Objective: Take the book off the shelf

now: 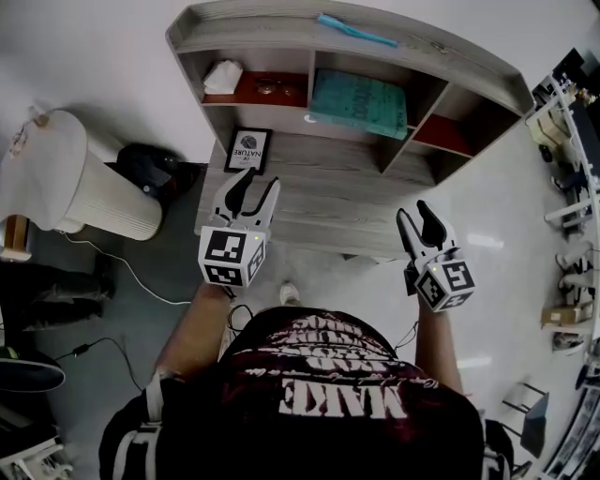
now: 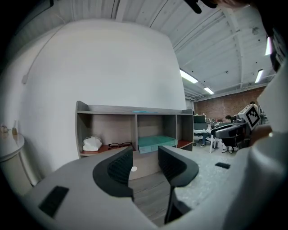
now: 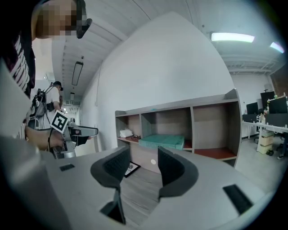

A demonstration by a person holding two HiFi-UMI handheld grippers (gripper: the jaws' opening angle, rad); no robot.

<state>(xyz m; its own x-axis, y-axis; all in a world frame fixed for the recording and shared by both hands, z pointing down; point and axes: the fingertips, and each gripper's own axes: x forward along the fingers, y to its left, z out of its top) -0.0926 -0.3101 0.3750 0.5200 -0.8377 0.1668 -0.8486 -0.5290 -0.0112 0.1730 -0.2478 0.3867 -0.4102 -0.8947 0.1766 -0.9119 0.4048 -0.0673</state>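
Note:
A teal book (image 1: 361,101) lies flat in the middle compartment of the grey wooden shelf (image 1: 281,28). It also shows in the left gripper view as the teal book (image 2: 155,143) and in the right gripper view as the teal book (image 3: 162,141). My left gripper (image 1: 255,187) hovers over the wooden board in front of the shelf, open and empty, well short of the book. My right gripper (image 1: 413,217) hangs at the board's right front, also open with nothing between its jaws. The left gripper (image 2: 145,166) and the right gripper (image 3: 140,167) both point toward the shelf.
A white cloth (image 1: 223,77) and a pair of glasses (image 1: 267,88) lie in the left compartment. A framed picture (image 1: 248,150) leans below it. A teal strip (image 1: 356,31) rests on the shelf top. A white round stand (image 1: 75,183) and a black bag (image 1: 150,169) stand at the left.

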